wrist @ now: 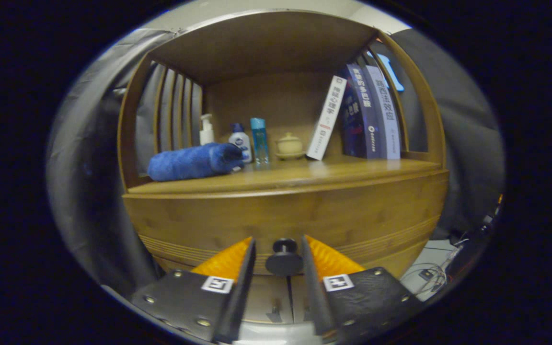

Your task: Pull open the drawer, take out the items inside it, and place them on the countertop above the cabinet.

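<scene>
My hand-held gripper [278, 249] straddles the drawer knob [283, 258], fingers apart, so I should pinch its stem squarely, then pull straight.

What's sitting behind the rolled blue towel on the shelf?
Behind the blue towel stand a pump bottle and a blue-capped bottle, their bases hidden. The open gripper straddles the drawer knob.

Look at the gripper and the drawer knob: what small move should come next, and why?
Probably close the fingers on the knob. The gripper is open, with the knob between its fingertips and a gap showing on each side, so nothing is gripped yet. The drawer looks shut under the countertop, so a firm hold on the knob should come before any pull.
</scene>
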Demonstrator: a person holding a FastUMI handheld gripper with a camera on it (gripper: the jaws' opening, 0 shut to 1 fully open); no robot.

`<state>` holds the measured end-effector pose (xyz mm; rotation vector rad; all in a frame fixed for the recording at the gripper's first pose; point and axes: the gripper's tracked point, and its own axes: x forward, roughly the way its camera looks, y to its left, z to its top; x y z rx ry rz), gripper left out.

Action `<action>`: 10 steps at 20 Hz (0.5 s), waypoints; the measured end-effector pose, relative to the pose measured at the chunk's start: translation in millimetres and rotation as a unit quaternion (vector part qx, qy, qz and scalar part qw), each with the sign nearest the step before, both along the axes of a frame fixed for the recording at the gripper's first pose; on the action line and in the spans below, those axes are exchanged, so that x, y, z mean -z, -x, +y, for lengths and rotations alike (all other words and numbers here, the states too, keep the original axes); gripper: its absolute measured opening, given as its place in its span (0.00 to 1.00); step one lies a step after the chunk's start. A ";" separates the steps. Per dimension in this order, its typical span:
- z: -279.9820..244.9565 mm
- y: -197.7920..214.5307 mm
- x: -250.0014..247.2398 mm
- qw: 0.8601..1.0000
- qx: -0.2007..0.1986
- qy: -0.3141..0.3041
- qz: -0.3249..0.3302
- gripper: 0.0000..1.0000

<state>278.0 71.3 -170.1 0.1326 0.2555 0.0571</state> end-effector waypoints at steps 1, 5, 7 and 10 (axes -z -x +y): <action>0.9 -5.9 6.2 1.000 0.001 -0.004 0.006 0.58; 1.9 -4.4 16.2 1.000 0.009 0.015 0.025 0.49; 1.8 -8.8 18.2 0.999 0.017 0.010 0.025 0.46; 3.3 -2.7 18.1 0.999 0.023 -0.012 0.029 0.34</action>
